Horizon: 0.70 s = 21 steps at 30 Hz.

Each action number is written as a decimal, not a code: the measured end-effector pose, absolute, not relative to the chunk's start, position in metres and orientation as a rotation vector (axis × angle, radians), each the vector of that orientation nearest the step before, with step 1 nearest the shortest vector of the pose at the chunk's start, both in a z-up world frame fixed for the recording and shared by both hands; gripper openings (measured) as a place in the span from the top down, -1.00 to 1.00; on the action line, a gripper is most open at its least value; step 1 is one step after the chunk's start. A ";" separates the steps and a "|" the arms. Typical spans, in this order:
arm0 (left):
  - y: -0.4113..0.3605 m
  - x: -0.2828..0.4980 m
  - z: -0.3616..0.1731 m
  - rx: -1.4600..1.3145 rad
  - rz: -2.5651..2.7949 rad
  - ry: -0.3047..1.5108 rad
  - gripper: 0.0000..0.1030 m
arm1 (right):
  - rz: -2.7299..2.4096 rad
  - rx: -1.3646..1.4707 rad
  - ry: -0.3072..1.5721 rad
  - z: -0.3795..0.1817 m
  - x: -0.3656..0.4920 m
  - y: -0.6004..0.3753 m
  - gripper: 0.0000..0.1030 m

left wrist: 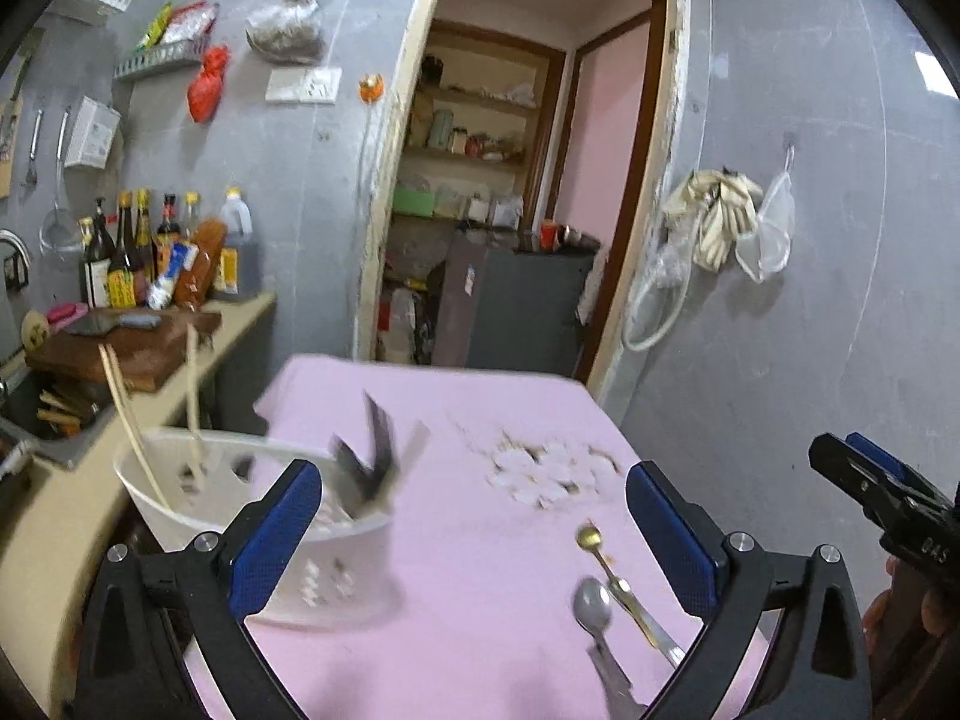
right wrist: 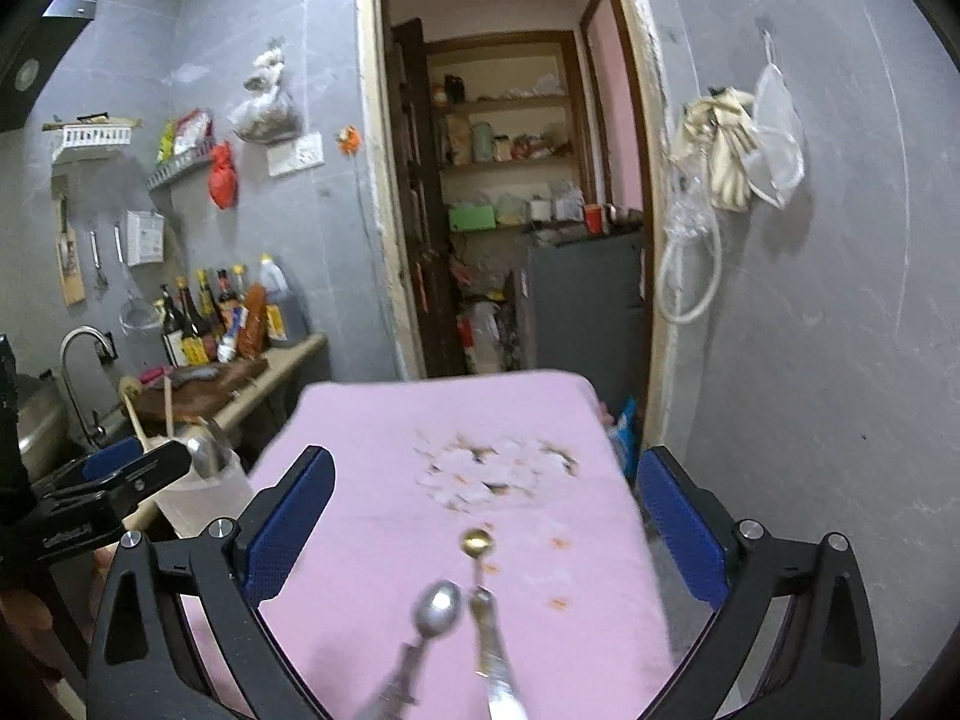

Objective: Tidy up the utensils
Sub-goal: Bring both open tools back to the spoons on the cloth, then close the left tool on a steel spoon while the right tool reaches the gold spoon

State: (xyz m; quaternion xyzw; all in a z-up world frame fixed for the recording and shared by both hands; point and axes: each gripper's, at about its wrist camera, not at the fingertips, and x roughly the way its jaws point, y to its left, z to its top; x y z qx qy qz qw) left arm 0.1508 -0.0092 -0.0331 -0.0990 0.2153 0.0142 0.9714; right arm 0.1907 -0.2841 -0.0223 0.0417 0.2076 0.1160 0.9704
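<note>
- A white perforated holder is seen at the left edge of the bench, which is covered in a pink cloth with a pale flower print.
- Two chopsticks and some dark, blurred utensils are already stood in the holder, leaning outward; what the dark ones are cannot be told because of blur.
- The task is judged partly done: some pieces are sorted into the holder, two are left loose on the cloth.
- A silver spoon and a gold spoon are left lying flat just beside each other, near the front edge of the bench, well apart from the holder.
- In the right wrist view, both spoons are laid with bowls pointing away from the camera and handles toward it; the silver spoon's long axis is slanted to the left at the handle end, the gold spoon's runs nearly straight.
- The left gripper is held above the bench between holder and spoons, its fingers spread wide with nothing between them.
- The right gripper is held over the spoons, its fingers likewise apart and empty.
</note>
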 end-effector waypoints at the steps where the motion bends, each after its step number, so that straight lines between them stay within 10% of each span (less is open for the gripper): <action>1: -0.016 0.152 -0.039 -0.201 0.030 0.451 -0.98 | 0.230 0.083 0.430 -0.028 0.193 -0.291 -0.93; 21: -0.057 0.206 -0.145 -0.282 -0.065 0.762 -0.86 | 0.399 0.146 0.664 -0.160 0.251 -0.331 -0.83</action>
